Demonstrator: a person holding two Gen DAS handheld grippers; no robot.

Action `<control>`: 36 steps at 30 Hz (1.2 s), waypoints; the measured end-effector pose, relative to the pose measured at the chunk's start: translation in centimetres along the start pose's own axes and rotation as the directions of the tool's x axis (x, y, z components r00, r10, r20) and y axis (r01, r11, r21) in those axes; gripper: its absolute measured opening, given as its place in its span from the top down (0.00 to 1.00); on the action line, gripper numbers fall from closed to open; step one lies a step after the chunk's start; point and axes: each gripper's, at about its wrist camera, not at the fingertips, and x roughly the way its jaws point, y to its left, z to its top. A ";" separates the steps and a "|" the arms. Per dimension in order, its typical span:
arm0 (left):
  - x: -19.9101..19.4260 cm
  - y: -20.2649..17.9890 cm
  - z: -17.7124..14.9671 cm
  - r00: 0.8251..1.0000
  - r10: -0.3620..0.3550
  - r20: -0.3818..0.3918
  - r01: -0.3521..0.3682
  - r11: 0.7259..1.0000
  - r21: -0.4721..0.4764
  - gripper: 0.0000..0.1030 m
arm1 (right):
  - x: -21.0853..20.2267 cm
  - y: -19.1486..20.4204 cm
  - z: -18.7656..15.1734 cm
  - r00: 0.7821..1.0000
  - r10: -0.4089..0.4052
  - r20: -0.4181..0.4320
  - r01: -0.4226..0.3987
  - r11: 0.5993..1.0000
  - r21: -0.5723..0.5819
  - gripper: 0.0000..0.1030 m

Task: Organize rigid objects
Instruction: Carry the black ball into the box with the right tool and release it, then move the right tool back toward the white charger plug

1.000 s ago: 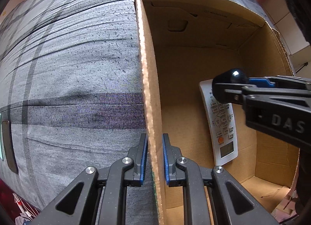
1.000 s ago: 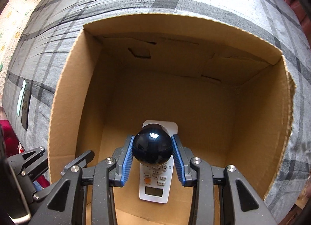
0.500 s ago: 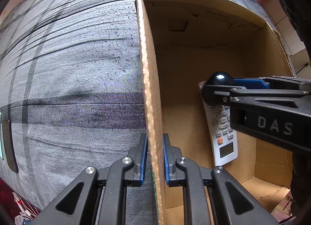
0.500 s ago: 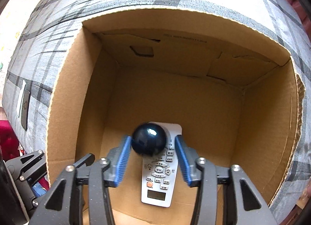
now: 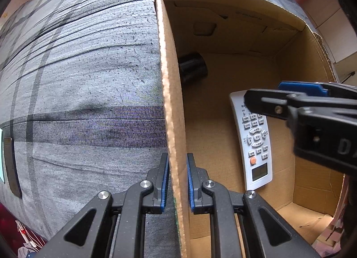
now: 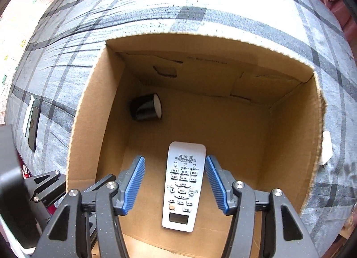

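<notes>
An open cardboard box (image 6: 89, 124) stands on a grey plaid bedsheet (image 5: 78, 79). My left gripper (image 5: 177, 157) is shut on the box's left wall (image 5: 169, 79), one pad on each side; it also shows at the lower left as the left gripper (image 6: 44, 186). A white remote (image 6: 183, 186) lies flat on the box floor. A dark round object with a white end (image 6: 146, 109) lies on its side in the far left corner, also seen as the dark object (image 5: 193, 69). My right gripper (image 6: 174, 158) hovers above the remote (image 5: 254, 146), jaws opening, nothing gripped between them.
A dark flat phone-like device (image 6: 33, 128) lies on the sheet left of the box. A white tag (image 6: 326, 146) sticks out at the box's right wall. The box floor right of the remote is bare cardboard. My right gripper (image 5: 264, 92) reaches in from the right.
My right gripper's jaws have spread and let go of the dark object, which now lies in the box's far left corner. The right gripper has risen a little. The left gripper has not moved.
</notes>
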 end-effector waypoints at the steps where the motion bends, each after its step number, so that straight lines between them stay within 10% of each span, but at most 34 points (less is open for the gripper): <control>1: 0.0 0.0 0.0 1.000 0.000 0.000 0.000 1.000 -0.001 0.85 | -0.3 0.1 -0.1 1.000 -0.004 0.006 0.004 1.000 -0.004 0.40; 15: 0.1 -0.6 0.1 1.000 0.016 -0.004 -0.016 1.000 0.005 0.85 | -4.2 -1.0 -0.8 0.995 -0.025 0.096 0.025 1.000 -0.003 0.03; 36: 0.4 -0.9 0.3 1.000 0.025 -0.011 -0.025 1.000 0.003 0.85 | -8.4 -9.1 -2.0 0.984 -0.095 0.149 0.078 0.991 0.112 0.02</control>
